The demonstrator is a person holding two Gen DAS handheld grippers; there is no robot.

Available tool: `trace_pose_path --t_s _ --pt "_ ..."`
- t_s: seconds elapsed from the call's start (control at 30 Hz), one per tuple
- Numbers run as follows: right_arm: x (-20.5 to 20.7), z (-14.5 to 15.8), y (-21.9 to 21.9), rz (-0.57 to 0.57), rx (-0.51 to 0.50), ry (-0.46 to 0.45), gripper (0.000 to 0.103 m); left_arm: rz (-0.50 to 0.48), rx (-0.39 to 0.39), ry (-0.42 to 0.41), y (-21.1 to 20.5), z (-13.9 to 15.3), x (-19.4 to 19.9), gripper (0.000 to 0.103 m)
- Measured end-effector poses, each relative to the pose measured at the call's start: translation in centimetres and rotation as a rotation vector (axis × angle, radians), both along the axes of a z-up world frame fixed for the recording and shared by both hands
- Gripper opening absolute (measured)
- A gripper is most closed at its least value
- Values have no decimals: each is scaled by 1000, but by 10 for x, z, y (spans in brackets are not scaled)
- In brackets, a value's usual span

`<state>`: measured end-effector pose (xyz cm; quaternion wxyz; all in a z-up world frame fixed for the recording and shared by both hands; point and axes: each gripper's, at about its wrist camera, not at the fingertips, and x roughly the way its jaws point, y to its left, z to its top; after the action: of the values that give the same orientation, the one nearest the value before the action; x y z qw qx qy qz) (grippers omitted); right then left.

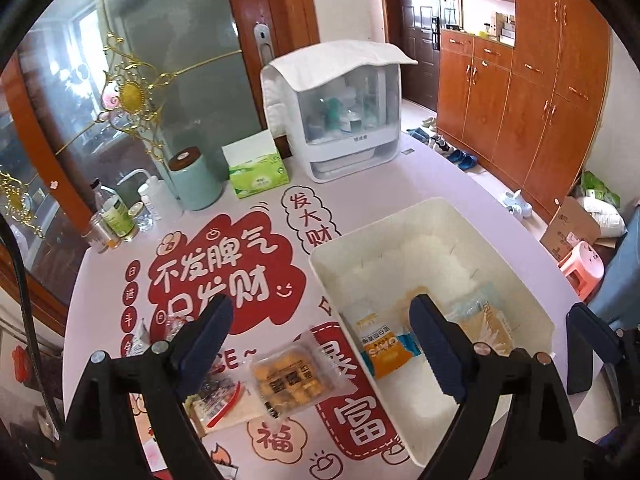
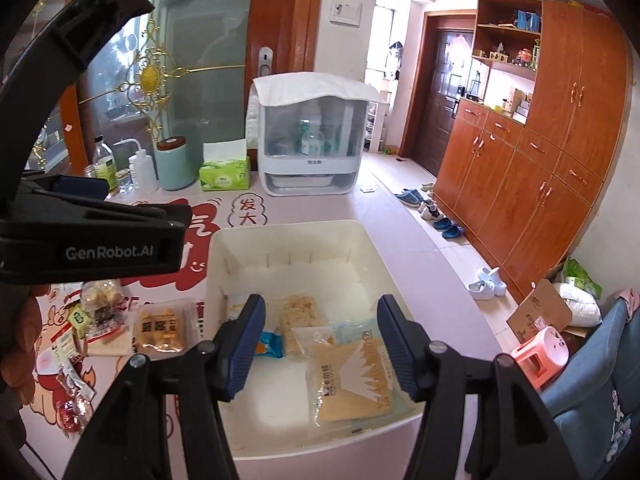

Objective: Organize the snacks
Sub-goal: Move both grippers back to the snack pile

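the white bin point(image 2: 362, 268) sits on the table point(image 1: 404, 168), which is covered in a pink cloth printed with red characters, and everything here is placed against that bin. inside it, at the near end, lie several snack packets: an orange-and-blue packet point(image 1: 390, 350) toward the bin's left wall, a pale packet of yellowish pieces point(image 2: 298, 314) just beside it, and a clear packet with a tan triangle print point(image 2: 352, 376) toward the bin's right side, overlapping the pale one. the far half of the bin is bare.

the left gripper point(image 1: 320, 344) hangs over the bin's left rim with its blue-padded fingers spread wide and nothing between them; one finger is over the table, the other over the bin. the right gripper point(image 2: 320, 344) hangs above the bin's near end, fingers also apart and gripping nothing (the tan packet shows in the gap below, untouched).

just left of the bin on the cloth lies a clear packet of small yellow cubes point(image 1: 294, 376), and further left of that a loose heap of other wrappers point(image 2: 92, 320). behind the bin stand a white cabinet draped with a cloth point(image 1: 340, 120), a green tissue box point(image 1: 258, 172) and a mint canister point(image 1: 194, 180).
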<state>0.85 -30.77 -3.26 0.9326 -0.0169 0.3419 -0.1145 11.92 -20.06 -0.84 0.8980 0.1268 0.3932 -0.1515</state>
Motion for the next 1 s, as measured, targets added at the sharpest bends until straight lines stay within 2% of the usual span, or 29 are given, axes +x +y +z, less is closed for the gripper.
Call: trace_pose_path --t_s 0.27,0.47,0.73,1.0 --pt "-8 17 19 73 4 -36 59 45 -7 -42 32 23 -22 89" --pt "-11 32 34 143 2 -67 60 119 -13 -67 68 37 -40 89" --pt "-9 50 52 223 3 -115 63 263 -14 -115 135 55 -62 90" --pt "22 64 79 295 50 -99 63 378 43 -195 215 83 -64 98"
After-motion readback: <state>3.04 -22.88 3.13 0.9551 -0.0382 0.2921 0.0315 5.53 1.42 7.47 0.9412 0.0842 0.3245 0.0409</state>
